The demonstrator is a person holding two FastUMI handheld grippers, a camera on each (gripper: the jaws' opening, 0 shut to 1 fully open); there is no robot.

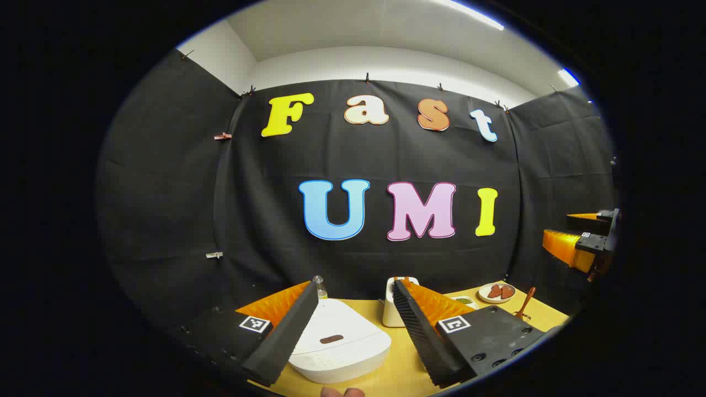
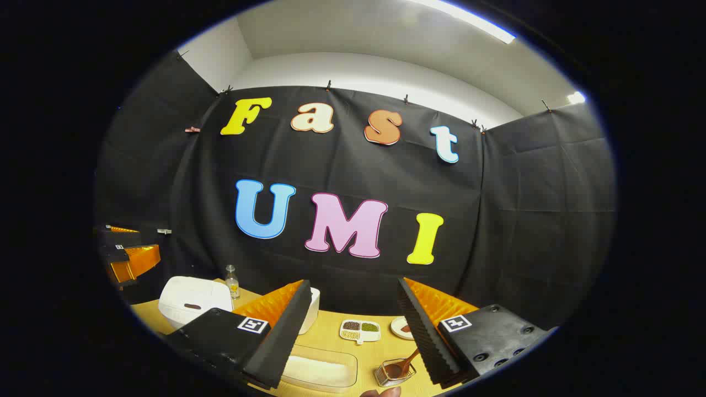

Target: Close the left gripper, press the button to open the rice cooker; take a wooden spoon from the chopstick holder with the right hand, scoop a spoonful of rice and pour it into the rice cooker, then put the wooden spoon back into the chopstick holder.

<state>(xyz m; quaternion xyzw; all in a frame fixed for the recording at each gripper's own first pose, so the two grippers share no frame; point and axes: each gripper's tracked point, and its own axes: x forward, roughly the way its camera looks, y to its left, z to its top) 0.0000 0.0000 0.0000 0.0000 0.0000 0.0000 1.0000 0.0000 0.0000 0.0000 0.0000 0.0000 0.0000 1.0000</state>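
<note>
A yellow wooden tabletop (image 1: 405, 369) is standing inside a booth of black cloth walls, with a white ceiling and bright strip lights above.

In the left gripper view, the left gripper (image 1: 356, 336) is hovering with its fingers spread wide and nothing between them. The white, rounded plastic rice cooker (image 1: 339, 344), lid down, is sitting on the table just below and between them, its dark oval button (image 1: 331, 339) facing up. The right gripper (image 1: 579, 242) is hanging at the far right, well above the table.

In the right gripper view, the right gripper (image 2: 353, 344) is likewise gaping wide and empty. Below it, a clear rectangular container of white rice (image 2: 320, 370) is lying near the left finger. The brown wooden spoon (image 2: 405, 364) is resting in a small wire chopstick holder (image 2: 392, 375), just beside the right finger. A white divided dish of grains (image 2: 359, 330) is sitting farther back.

No writing on any object is legible.
</note>
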